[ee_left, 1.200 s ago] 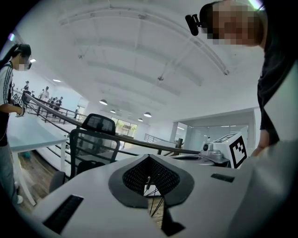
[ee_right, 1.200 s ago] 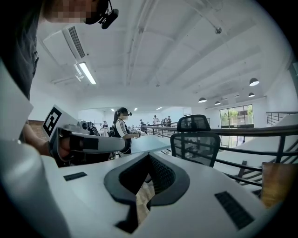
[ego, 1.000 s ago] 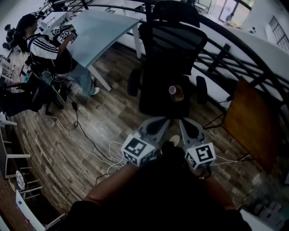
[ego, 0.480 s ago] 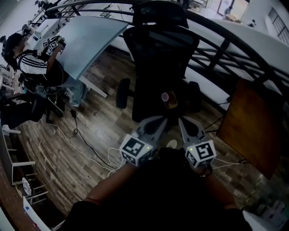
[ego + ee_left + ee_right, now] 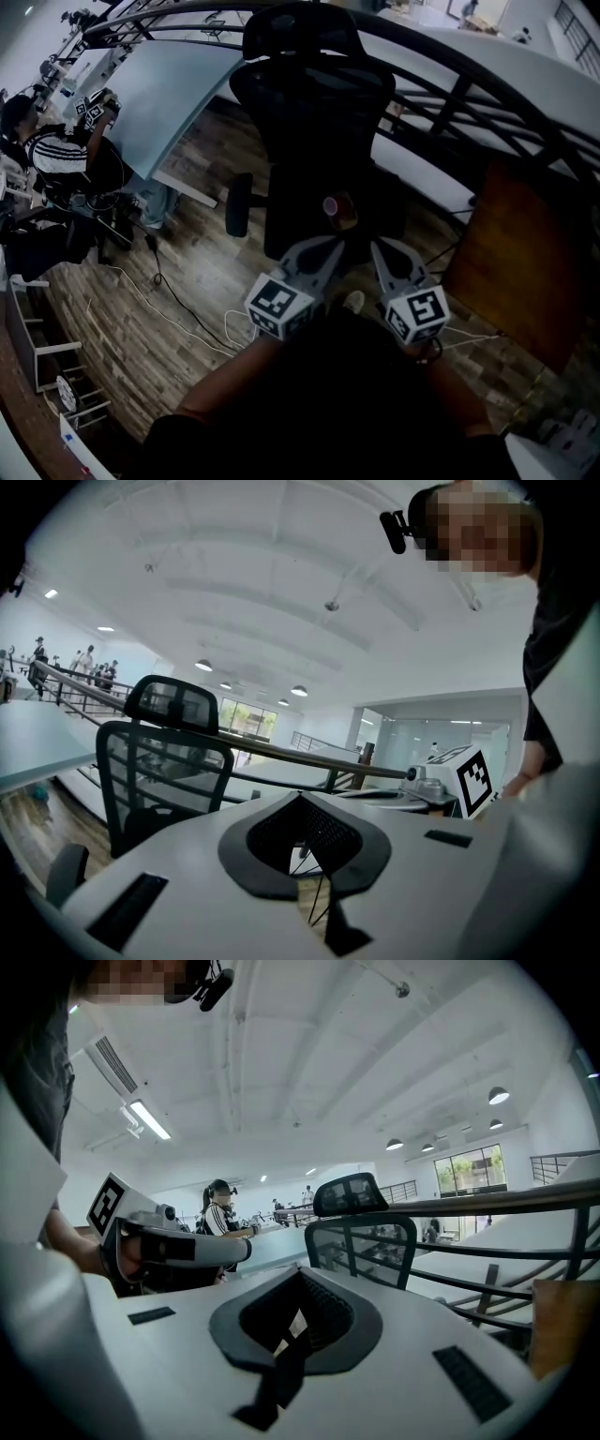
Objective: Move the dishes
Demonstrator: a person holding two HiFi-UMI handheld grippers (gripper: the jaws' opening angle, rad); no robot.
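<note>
Chair point(image 5: 314, 103) sits further left and fuller in the head view than a second ago, and the seated person point(image 5: 66, 155) has slid toward the left edge. A round cup point(image 5: 339, 210) with a pinkish rim stands on the black seat, ahead of both grippers. Left gripper point(image 5: 323, 251) and right gripper point(image 5: 386, 255), smooth pale shells with dark ridged pads, are closed on nothing. Around them lie a wood-plank floor point(image 5: 187, 272), a pale curved table point(image 5: 169, 84) and a dark railing point(image 5: 469, 94).
</note>
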